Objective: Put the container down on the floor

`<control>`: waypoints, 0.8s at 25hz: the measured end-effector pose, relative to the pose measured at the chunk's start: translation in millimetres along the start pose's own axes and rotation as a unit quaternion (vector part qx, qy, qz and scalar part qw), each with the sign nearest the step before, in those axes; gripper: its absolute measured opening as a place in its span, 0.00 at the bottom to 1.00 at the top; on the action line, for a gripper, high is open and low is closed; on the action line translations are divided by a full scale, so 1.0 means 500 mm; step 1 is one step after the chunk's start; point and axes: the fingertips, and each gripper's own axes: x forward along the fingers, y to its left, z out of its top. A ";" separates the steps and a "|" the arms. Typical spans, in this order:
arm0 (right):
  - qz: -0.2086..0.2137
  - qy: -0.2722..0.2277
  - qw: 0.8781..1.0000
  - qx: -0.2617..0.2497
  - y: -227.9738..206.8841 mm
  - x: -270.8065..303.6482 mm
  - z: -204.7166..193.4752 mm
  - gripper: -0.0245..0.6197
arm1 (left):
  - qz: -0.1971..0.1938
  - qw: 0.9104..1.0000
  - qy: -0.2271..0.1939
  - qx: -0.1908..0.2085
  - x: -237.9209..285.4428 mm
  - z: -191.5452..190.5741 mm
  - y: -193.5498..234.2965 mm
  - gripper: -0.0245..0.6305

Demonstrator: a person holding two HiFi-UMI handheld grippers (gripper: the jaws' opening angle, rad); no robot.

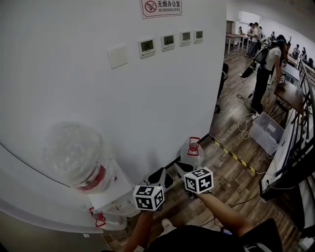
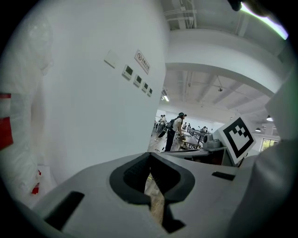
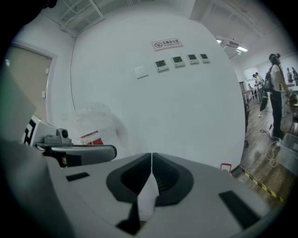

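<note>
**Container on the floor, both grippers shut and empty**

Faced a white wall [image 1: 74, 98] that filled most of the head view, with a wooden floor [image 1: 231, 182] running off to the right past its corner. Found a white water dispenser [image 1: 115, 194] against the wall at lower left, topped by a large clear bottle [image 1: 74, 155] with a red band, blurred in the head view. Spotted a person [image 1: 263, 74] standing well back on the open floor, with more people and tables beyond.

Located the container [image 1: 191, 152], a clear jug with a red handle at its top, upright on the floor right by the wall's corner. Saw a clear plastic bin [image 1: 267, 132] on the floor further right, well apart from the container, and a yellow-and-black striped strip [image 1: 234, 156] between the two.

Held the left gripper [image 2: 150, 160] and the right gripper [image 3: 152, 158] side by side, nearer the camera than the container and clear of it. Showed the left jaws together at their tips with nothing between them. Showed the right jaws likewise pressed together and empty, with the container's red handle off to their right.

Noted a row of four small wall panels [image 1: 170, 42] high on the wall, a switch plate [image 1: 117, 56] left of them, and a no-smoking sign [image 1: 161, 7] above.
</note>
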 end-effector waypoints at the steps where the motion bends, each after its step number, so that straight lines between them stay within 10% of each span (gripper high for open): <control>1: 0.001 0.000 1.000 0.000 -0.004 -0.014 -0.003 0.09 | 0.001 1.000 -0.004 0.001 -0.003 0.001 -0.016 0.06; 20: 0.037 -0.040 0.999 -0.004 -0.038 -0.243 0.008 0.09 | 0.041 0.998 -0.047 0.022 -0.059 0.011 -0.239 0.06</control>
